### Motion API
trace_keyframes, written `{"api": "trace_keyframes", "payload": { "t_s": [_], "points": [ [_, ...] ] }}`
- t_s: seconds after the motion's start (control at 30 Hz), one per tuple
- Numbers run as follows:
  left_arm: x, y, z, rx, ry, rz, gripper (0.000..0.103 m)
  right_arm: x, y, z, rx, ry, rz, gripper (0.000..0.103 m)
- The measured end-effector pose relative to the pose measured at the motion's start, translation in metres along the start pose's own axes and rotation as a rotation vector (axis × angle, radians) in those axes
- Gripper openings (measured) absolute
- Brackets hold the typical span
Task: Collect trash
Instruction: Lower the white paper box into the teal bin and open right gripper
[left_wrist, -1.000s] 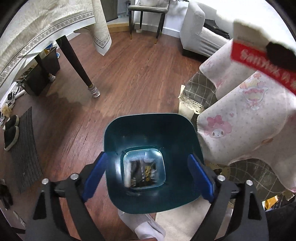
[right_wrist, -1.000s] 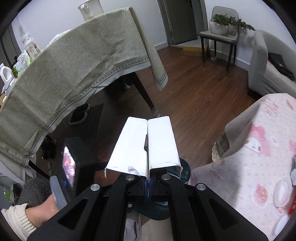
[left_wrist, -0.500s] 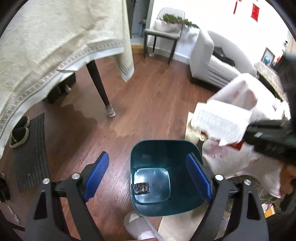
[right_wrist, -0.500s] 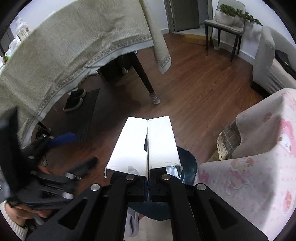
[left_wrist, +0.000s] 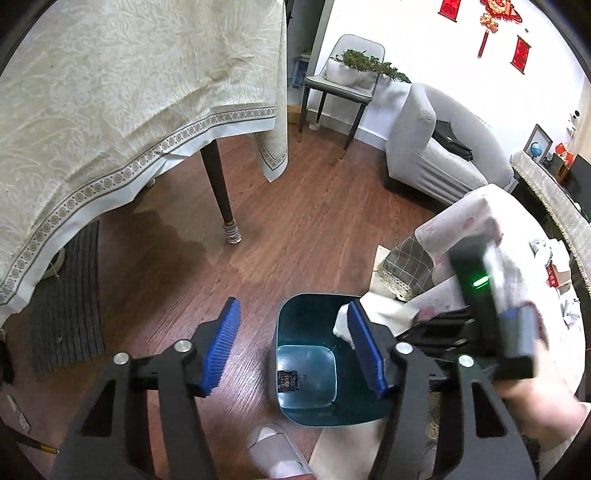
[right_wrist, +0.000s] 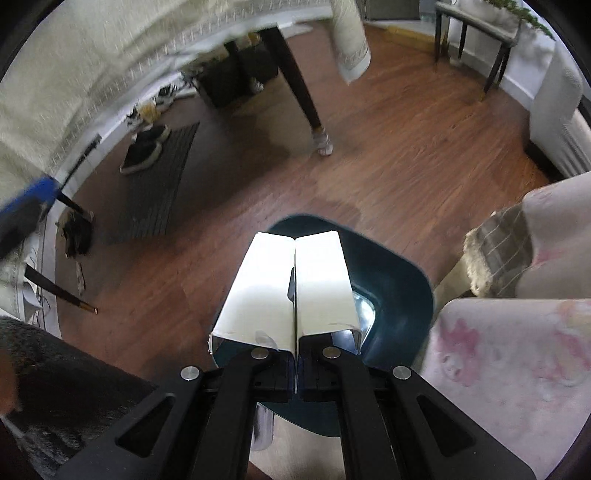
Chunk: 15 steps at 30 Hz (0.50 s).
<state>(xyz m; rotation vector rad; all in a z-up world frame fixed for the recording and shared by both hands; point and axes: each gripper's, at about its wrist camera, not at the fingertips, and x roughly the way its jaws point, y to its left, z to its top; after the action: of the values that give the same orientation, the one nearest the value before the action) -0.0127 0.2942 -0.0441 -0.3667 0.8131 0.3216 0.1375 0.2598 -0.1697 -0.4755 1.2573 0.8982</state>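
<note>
A teal trash bin (left_wrist: 295, 314) stands on the wood floor, with a small dark wrapper (left_wrist: 288, 380) on its bottom. My left gripper (left_wrist: 295, 354) is open and empty above the bin. My right gripper (right_wrist: 295, 284) is shut on a white flattened carton (right_wrist: 266, 295) and holds it over the bin's rim (right_wrist: 406, 273). In the left wrist view the right gripper (left_wrist: 436, 325) reaches in from the right, with the carton's white edge (left_wrist: 384, 308) over the bin.
A dining table with a cream cloth (left_wrist: 110, 110) and dark leg (left_wrist: 218, 184) stands at left. A low table with a pink cloth (right_wrist: 517, 369) is right of the bin. A grey mat (left_wrist: 66, 295) lies left. A slippered foot (left_wrist: 277, 458) is near the bin.
The left gripper has drawn back and tilted up, so the bin sits lower right in its view. The right gripper has carried the carton down over the bin.
</note>
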Motion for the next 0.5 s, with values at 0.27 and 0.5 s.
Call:
{"api": "trace_keyframes", "payload": {
  "t_s": [0.27, 0.5],
  "points": [
    [-0.016, -0.012, 0.005, 0.041, -0.040, -0.002, 0.055, 0.046, 0.012, -0.011, -0.050, 0.120, -0.024, 0.001],
    [-0.015, -0.018, 0.004, 0.066, -0.032, 0.004, 0.055, 0.067, 0.016, -0.021, -0.065, 0.175, -0.034, 0.033]
  ]
}}
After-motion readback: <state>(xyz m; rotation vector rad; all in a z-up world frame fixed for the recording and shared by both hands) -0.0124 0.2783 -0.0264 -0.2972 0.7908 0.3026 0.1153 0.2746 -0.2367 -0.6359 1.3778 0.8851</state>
